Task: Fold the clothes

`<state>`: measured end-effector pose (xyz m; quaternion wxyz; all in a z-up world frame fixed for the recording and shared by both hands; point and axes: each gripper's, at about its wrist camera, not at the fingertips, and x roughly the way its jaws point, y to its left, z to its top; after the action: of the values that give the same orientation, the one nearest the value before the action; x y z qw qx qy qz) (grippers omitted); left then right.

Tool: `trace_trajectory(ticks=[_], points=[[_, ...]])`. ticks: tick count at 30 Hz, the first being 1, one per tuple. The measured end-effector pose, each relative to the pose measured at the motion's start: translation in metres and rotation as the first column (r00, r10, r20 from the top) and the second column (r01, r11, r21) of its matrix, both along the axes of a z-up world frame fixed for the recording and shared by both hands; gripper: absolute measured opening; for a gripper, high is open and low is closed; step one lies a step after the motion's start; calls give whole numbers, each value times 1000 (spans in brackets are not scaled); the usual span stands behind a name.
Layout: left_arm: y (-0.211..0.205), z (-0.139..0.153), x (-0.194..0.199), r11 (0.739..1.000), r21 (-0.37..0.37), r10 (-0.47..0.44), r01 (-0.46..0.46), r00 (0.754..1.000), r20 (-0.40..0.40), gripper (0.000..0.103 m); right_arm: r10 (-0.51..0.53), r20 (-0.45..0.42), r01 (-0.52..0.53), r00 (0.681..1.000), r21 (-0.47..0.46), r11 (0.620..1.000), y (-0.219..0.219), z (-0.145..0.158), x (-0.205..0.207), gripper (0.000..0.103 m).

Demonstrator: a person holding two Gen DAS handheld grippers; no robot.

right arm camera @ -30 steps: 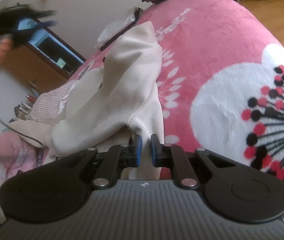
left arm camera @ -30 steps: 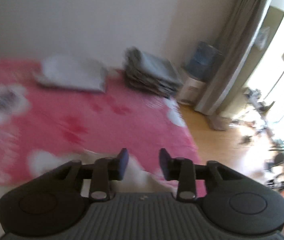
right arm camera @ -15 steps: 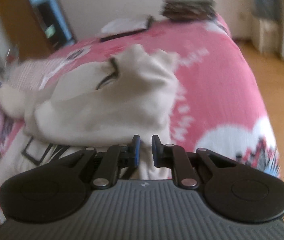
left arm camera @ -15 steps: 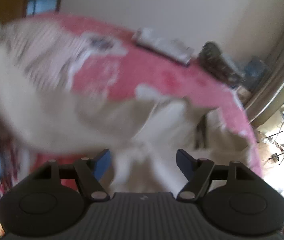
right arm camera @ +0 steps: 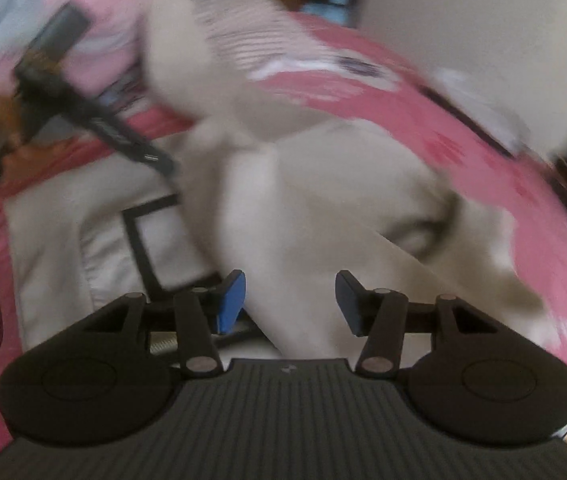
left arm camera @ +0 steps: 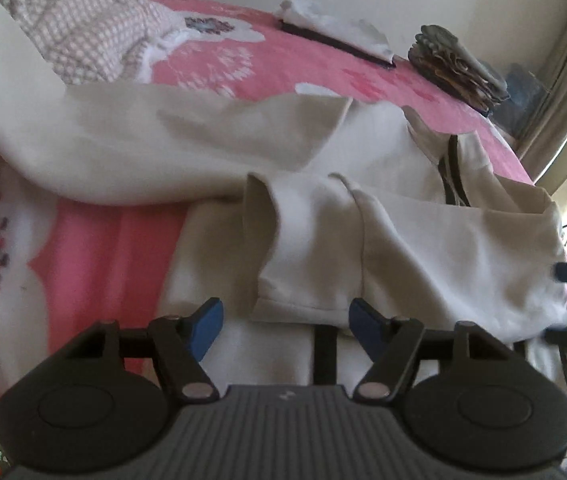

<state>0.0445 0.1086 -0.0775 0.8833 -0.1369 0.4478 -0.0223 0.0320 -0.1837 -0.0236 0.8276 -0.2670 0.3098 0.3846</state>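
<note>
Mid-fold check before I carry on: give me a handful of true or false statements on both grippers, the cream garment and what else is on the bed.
1. The left gripper is open. True.
2. The right gripper is clamped on the cream garment. False: its jaws stand apart, gripping nothing.
3. The cream garment lies on a pink blanket. True.
4. The bed holds only that garment. False: a checked cloth and a stack of folded clothes are there too.
5. The cream garment has dark stripes. True.
</note>
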Motion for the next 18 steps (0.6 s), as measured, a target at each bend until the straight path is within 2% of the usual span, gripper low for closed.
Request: trace_trajectory(ticks=[1, 3, 4, 5, 6, 8, 9, 11, 13, 18], points=[[0, -3, 0, 1000, -5, -3, 3, 1000, 6, 63, 44, 10, -44, 999, -19, 999, 13, -3, 0, 49], [1, -7, -1, 1000, 7, 7, -7, 1000, 24, 47, 133, 26, -132, 991, -57, 990, 38, -8, 0, 49], [1, -8, -1, 1000, 10, 10, -11, 999, 41, 44, 178, 33, -175, 983, -77, 982, 51, -10, 0, 49], [2, -9, -2, 1000, 11, 7, -8, 999, 54, 37, 222, 40, -217, 974, -97, 971, 64, -13, 1, 49], [3, -9, -2, 1000, 17, 4, -5, 998, 59, 26, 244, 52, -238, 968, -103, 966, 72, -16, -1, 49], [5, -10, -1, 1000, 20, -2, 0, 998, 67, 12, 239, 78, -233, 968, -86, 969, 83, -21, -3, 49], [8, -10, -1, 1000, 1, 0, 0, 998, 67, 11, 226, 87, -219, 970, -75, 973, 87, -24, -4, 50], [15, -10, -2, 999, -36, 4, -1, 998, 68, 9, 192, 108, -187, 975, -53, 981, 95, -28, -5, 63], [23, -11, -2, 997, -82, 13, -7, 998, 67, 8, 167, 152, -163, 974, -38, 986, 102, -35, -9, 70], [39, -2, -5, 976, -219, 26, -3, 995, 101, 6, 172, 284, -167, 943, -44, 985, 121, -54, -19, 77]])
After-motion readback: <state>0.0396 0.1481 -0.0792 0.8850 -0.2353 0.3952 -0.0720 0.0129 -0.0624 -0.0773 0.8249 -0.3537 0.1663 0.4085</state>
